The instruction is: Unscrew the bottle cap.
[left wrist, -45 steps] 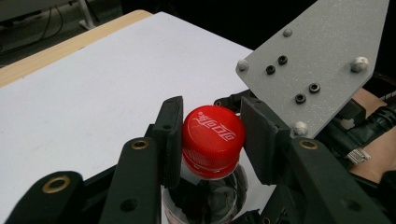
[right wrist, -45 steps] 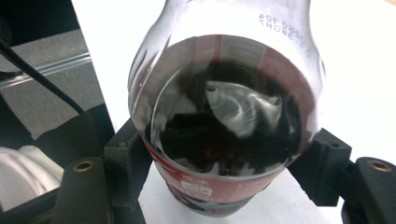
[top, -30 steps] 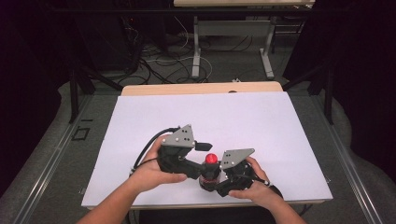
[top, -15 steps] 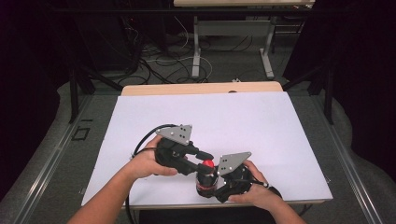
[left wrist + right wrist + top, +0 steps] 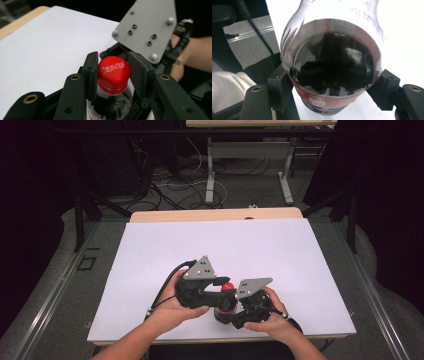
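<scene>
A cola bottle (image 5: pixel 332 65) with dark liquid stands near the front edge of the white table (image 5: pixel 280 250), between the two grippers. Its red cap (image 5: pixel 113 72) sits between the left gripper (image 5: pixel 117 75) jaws: one pad touches the cap's side, the other stands just clear. The right gripper (image 5: pixel 332 95) jaws press against both sides of the bottle's body at the red label. The left gripper view alone shows the white lettering on the cap and the right gripper's grey plate (image 5: pixel 147 27) behind. The high view shows both hands, grey carpet (image 5: pixel 60 285), table legs and loose cables (image 5: pixel 175 180) beyond.
</scene>
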### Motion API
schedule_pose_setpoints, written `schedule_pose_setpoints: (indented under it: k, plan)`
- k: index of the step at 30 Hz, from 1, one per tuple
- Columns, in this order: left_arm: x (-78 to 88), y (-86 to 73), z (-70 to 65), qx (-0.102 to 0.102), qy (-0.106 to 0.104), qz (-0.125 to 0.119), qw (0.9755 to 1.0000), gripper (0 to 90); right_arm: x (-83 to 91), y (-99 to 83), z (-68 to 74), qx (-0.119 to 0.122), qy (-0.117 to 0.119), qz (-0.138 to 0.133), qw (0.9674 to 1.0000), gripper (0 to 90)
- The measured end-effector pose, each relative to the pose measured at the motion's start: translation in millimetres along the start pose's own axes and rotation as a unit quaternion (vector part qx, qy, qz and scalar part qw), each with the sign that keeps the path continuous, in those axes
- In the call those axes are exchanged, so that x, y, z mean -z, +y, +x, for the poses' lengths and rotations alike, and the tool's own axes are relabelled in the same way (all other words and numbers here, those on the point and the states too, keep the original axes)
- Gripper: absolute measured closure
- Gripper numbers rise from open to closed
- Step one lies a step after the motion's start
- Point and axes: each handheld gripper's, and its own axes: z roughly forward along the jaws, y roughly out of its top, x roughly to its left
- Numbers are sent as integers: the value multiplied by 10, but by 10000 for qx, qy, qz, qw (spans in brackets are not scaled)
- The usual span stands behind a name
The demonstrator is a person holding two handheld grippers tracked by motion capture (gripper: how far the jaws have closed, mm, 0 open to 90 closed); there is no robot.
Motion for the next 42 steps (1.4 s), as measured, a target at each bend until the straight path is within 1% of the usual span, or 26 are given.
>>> schedule_pose_setpoints:
  k: [3, 5, 6, 7, 8, 12, 14, 16, 20, 22, 23, 24, 25, 27, 28, 29, 30, 32, 33, 35, 36, 37, 38, 39, 41, 42]
  plan:
    - [-20, -19, -80, 302, 473, -67, 9984, 615, -3, -2, 6, -158, -125, 56, 9998, 290]
    - [-34, -23, -118, 545, 705, -108, 9960, 615, -14, -1, -10, -94, -171, 86, 9998, 290]
    - [-45, -17, -131, 515, 768, -106, 9957, 615, -15, 2, -5, -156, -228, 81, 9996, 290]
    - [-50, -8, -143, 537, 775, -90, 9955, 615, -11, 6, -7, -131, -247, 118, 9995, 290]
    - [-62, -4, -147, 474, 760, -142, 9959, 614, -5, 5, -10, -108, -276, 123, 9995, 290]
    - [-58, 18, -143, 378, 758, -53, 9964, 613, 8, -1, -12, -119, -329, 62, 9994, 290]
    - [-46, 28, -129, 383, 654, -35, 9971, 610, 8, 2, -12, -88, -350, 51, 9993, 290]
    - [-43, 27, -126, 365, 651, -77, 9972, 602, 10, 4, -12, -94, -304, 27, 9995, 290]
    - [-4, 39, -102, 248, 495, -76, 9984, 477, 29, 1, -16, -70, -230, -50, 9997, 290]
    - [36, 48, -64, 169, 310, -110, 9993, 416, 39, 1, -15, -21, -174, -41, 9998, 290]
    - [63, 58, -40, 94, 127, -54, 9999, 405, 42, 2, -10, -40, -170, -47, 9998, 290]
    - [94, 74, -5, -59, -116, 36, 9999, 405, 44, 3, -12, 37, -142, -61, 9999, 290]
    - [120, 87, 26, -218, -270, 54, 9994, 405, 47, 0, -7, 55, -59, -82, 9999, 290]
    - [182, 111, 110, -679, -634, 125, 9956, 437, 59, 4, 8, 97, 128, -90, 9998, 290]
    - [203, 119, 160, -718, -935, 166, 9929, 430, 54, 5, 17, 145, 164, -132, 9997, 290]
    - [215, 121, 201, -813, -1287, 224, 9881, 431, 58, 9, 22, 237, 220, -152, 9994, 290]
    - [220, 121, 235, -963, -1542, 326, 9828, 430, 60, 13, 37, 274, 277, -159, 9991, 290]
    - [208, 109, 291, -1079, -1744, 430, 9778, 432, 57, 25, 65, 377, 412, -168, 9983, 290]
    - [196, 98, 311, -1103, -1804, 416, 9765, 449, 52, 28, 82, 394, 426, -182, 9981, 289]
    - [172, 77, 347, -1026, -1921, 382, 9752, 480, 43, 33, 102, 462, 517, -163, 9975, 289]
    - [159, 67, 354, -1053, -2002, 381, 9733, 499, 35, 33, 110, 503, 509, -173, 9973, 289]
    - [151, 58, 359, -1079, -2098, 374, 9711, 501, 37, 33, 114, 528, 607, -113, 9967, 289]
    - [145, 51, 357, -1120, -2167, 394, 9690, 519, 26, 29, 123, 542, 577, -150, 9967, 289]
    - [139, 46, 356, -1155, -2211, 398, 9676, 541, 26, 26, 127, 556, 627, -123, 9964, 289]
    - [133, 40, 371, -1146, -2211, 403, 9677, 594, 18, 24, 136, 583, 657, -111, 9961, 289]
    - [134, 39, 386, -1107, -2263, 396, 9669, 602, 15, 26, 137, 609, 667, -85, 9959, 289]
